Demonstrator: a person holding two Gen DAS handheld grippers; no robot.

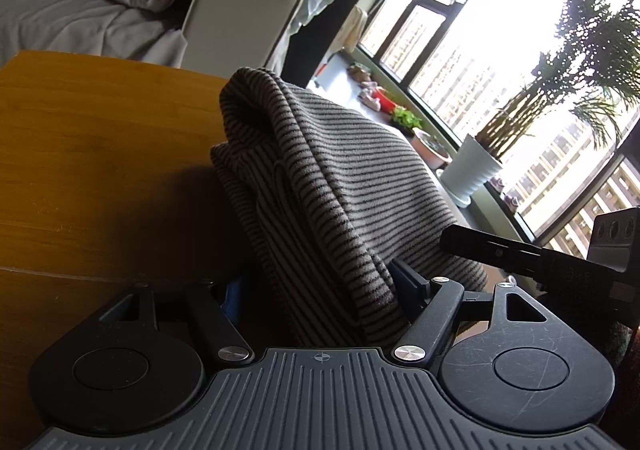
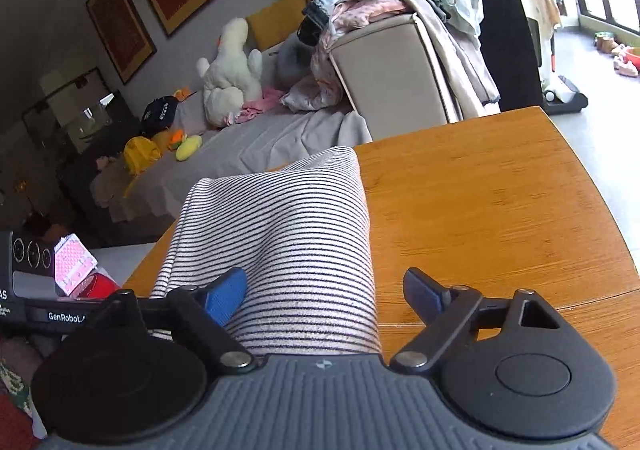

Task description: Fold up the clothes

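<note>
Striped garment [image 2: 288, 242] lies bunched on the wooden surface [image 2: 500, 210], running from frame centre down to the camera in both views. Right gripper [image 2: 326, 290]: jaws wide apart, cloth between them, left pad touching the fabric, right pad clear over bare wood. Left gripper [image 1: 320, 302]: jaws partly open, cloth [image 1: 340, 190] heaped between; grip cannot be confirmed.

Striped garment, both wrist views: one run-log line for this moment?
task: fold clothes | striped garment bunched on wooden table | left gripper: cloth between fingers, grip unclear | right gripper: open, straddling garment's edge
</note>
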